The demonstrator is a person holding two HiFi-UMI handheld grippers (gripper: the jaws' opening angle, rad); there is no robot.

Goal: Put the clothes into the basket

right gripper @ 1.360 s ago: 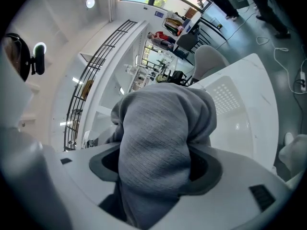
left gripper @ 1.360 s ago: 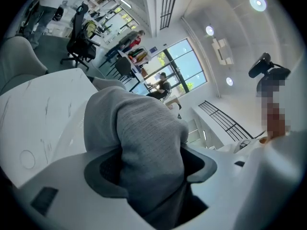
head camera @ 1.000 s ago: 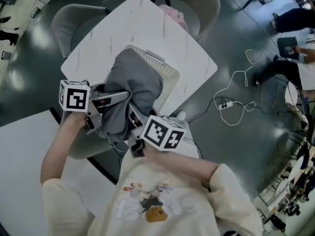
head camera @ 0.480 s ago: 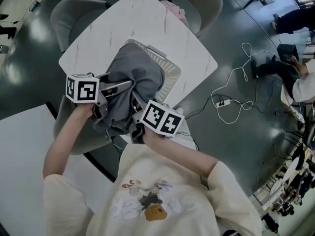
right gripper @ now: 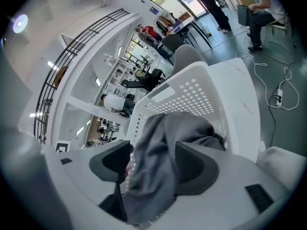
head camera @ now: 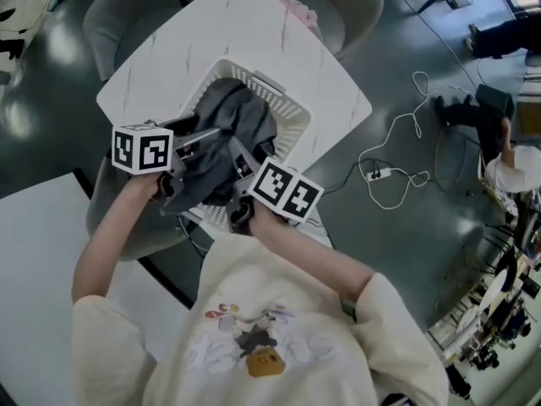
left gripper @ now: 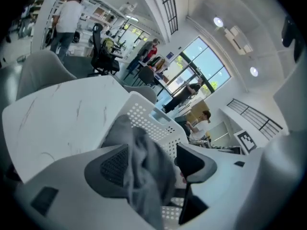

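Note:
A white perforated basket [head camera: 292,118] stands on the white marble table [head camera: 279,41]. A grey garment [head camera: 235,115] lies bunched inside it, and its near part hangs over the front rim. Both grippers hold that near part. My left gripper [head camera: 211,135] comes in from the left, shut on a fold. My right gripper [head camera: 242,156] is just beside it, also shut on the cloth. In the left gripper view the garment [left gripper: 144,162] fills the jaws above the basket [left gripper: 144,116]. The right gripper view shows the garment [right gripper: 177,128] running from the jaws down into the basket [right gripper: 192,97].
Grey chairs [head camera: 127,7] ring the table; the far one holds a pink cloth [head camera: 300,15]. Another white table [head camera: 34,260] is at the lower left. White cables and a power strip [head camera: 380,174] lie on the dark floor at right, near seated people [head camera: 499,32].
The grey garment was held high, covering most of the basket. It has now sunk into the basket, uncovering the rim, and both grippers have moved forward and down with it.

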